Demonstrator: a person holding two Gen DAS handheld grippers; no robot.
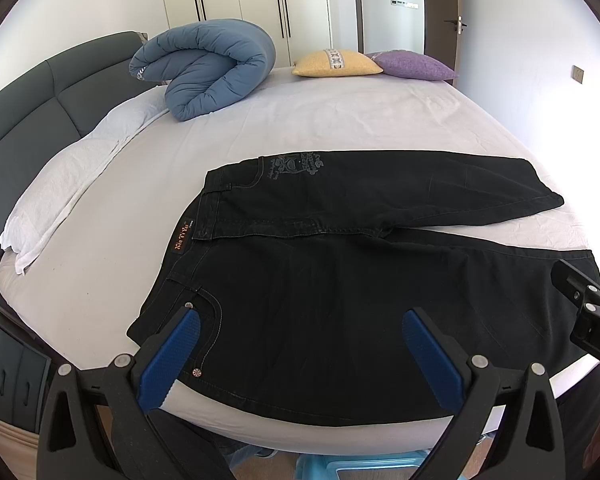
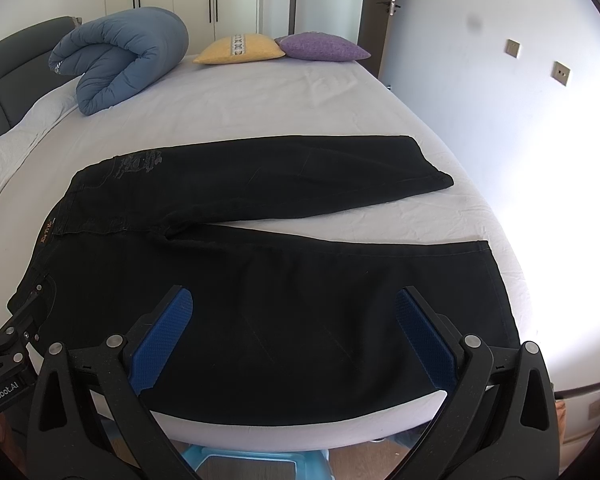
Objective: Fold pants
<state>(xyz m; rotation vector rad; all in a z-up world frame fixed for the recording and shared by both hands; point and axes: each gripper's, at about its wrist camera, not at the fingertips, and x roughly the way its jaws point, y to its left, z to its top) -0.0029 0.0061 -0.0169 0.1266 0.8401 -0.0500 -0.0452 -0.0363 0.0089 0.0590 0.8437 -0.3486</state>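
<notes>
Black pants (image 1: 340, 280) lie flat on the white bed (image 1: 300, 120), waistband to the left, the two legs spread apart to the right. They also show in the right wrist view (image 2: 260, 288). My left gripper (image 1: 300, 356) is open and empty, hovering over the near hip and pocket at the bed's front edge. My right gripper (image 2: 294, 332) is open and empty, over the near leg close to its hem. The right gripper's body shows at the right edge of the left wrist view (image 1: 588, 312), and the left gripper's body at the left edge of the right wrist view (image 2: 8, 344).
A rolled blue duvet (image 1: 208, 68) lies at the far left of the bed near the grey headboard (image 1: 28, 120). A yellow cushion (image 1: 336, 63) and a purple cushion (image 1: 414, 65) sit at the far edge. White pillows (image 1: 68, 188) line the left side. A blue stool (image 2: 252, 460) stands below the bed's front edge.
</notes>
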